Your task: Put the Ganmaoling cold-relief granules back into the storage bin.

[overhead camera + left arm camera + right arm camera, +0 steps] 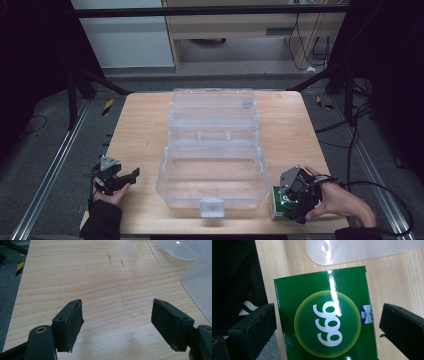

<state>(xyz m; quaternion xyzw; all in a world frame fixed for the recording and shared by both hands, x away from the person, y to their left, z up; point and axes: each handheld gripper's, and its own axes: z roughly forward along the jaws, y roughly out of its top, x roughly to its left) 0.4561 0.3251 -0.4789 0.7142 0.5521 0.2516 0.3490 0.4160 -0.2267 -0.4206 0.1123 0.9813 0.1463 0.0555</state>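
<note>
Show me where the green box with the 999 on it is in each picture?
High view: the green box sits at the table's near right corner, under the right gripper.
Left gripper view: not in it.
Right gripper view: it lies mid-frame between the open jaws, not yet touched.
Shared landmark: the clear plastic case, its rounded corner just beyond the box.

The high view looks forward and down over the light wooden table (142,130). Each gripper view sits close above it, sharing the clear plastic hinged box (212,150), probably its blurred corner.
</note>
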